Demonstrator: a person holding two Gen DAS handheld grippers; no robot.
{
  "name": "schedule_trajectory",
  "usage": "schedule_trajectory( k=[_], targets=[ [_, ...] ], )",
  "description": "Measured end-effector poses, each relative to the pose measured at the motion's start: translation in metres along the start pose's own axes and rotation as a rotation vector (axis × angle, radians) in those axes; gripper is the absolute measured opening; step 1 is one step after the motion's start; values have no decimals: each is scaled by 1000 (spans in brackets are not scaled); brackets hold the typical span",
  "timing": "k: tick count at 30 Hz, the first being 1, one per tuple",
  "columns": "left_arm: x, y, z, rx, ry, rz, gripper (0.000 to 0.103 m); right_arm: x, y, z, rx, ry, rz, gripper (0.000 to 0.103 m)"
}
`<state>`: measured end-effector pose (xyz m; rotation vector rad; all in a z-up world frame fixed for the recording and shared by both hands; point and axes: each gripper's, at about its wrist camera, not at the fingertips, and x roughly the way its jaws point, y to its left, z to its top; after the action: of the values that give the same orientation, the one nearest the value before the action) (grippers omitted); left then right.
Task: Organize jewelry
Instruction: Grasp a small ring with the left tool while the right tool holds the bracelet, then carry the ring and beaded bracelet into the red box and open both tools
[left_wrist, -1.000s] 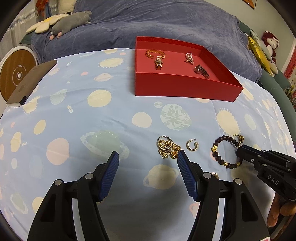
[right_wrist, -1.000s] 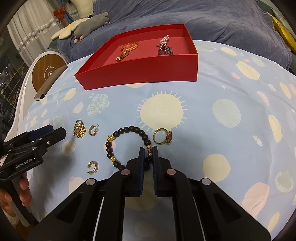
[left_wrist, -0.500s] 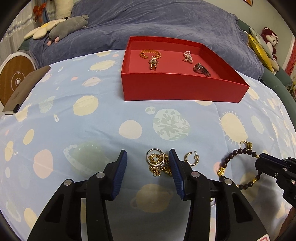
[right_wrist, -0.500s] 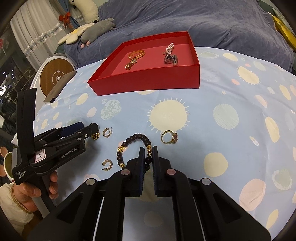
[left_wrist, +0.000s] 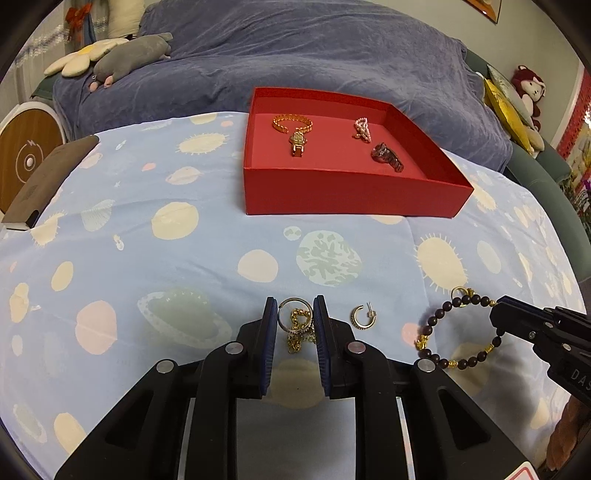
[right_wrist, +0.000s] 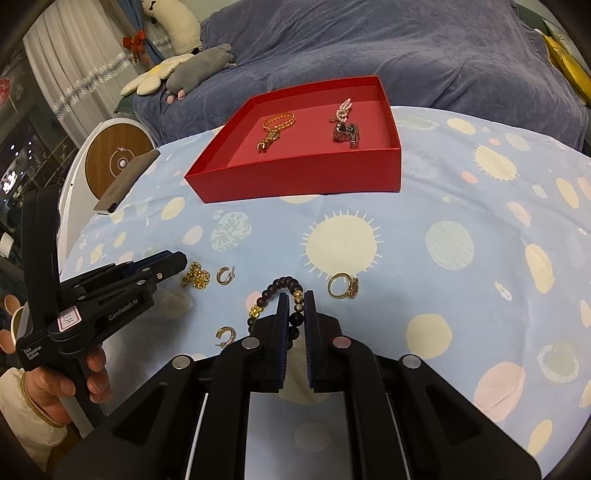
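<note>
Two hoop earrings (right_wrist: 225, 275), one bead bracelet (left_wrist: 458, 334), three pieces in red box (left_wrist: 351, 201).

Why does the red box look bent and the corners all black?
Left wrist view: the fisheye lens bows the red cardboard box and blacks out the corners; the picture is sharp, with a soft shadow under the dark wooden bead bracelet. Right wrist view: same bending and dark rim, and even room light without glare.

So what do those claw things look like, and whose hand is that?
Both claws, left and right, are black plastic with ribbed blue pads and round silver bolts. The left says "GenRobot.AI" with a pink sticker. The hand has a cream sleeve.
</note>
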<state>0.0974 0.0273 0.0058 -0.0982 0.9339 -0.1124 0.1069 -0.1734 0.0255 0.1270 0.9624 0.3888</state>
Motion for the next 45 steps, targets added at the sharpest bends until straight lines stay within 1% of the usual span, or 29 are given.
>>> schedule_trajectory(
  k=[6,13,19,22,25,30,33,36,40,43,45],
  targets=[
    [-23,9,14,-32,-45,-16,17,-19,2,15,-1,-59,14,7],
    [-32,15,28,-65,-71,-15,17,-40,-7,31,18,-128,-2,7],
    [-37,10,39,-64,-87,-23,17,-53,-15,48,23,-176,-27,7],
    [-38,3,47,-53,-93,-20,17,-51,-15,61,16,-183,-42,7],
    [-35,0,61,-34,-96,-16,17,-46,-14,77,11,-185,-39,7],
    [-22,0,91,-23,-92,-15,17,-27,-8,115,13,-184,-13,7],
    [-12,-4,112,-3,-110,-9,17,-13,1,140,12,-204,3,7],
    [3,-7,130,12,-121,0,17,6,8,157,19,-211,19,7],
    [35,-7,146,9,-93,5,17,45,4,162,57,-167,29,7],
    [56,-10,148,22,-74,10,17,70,-3,159,59,-126,24,7],
    [71,-11,148,33,-48,9,18,84,-8,157,42,-97,5,7]
  ],
)
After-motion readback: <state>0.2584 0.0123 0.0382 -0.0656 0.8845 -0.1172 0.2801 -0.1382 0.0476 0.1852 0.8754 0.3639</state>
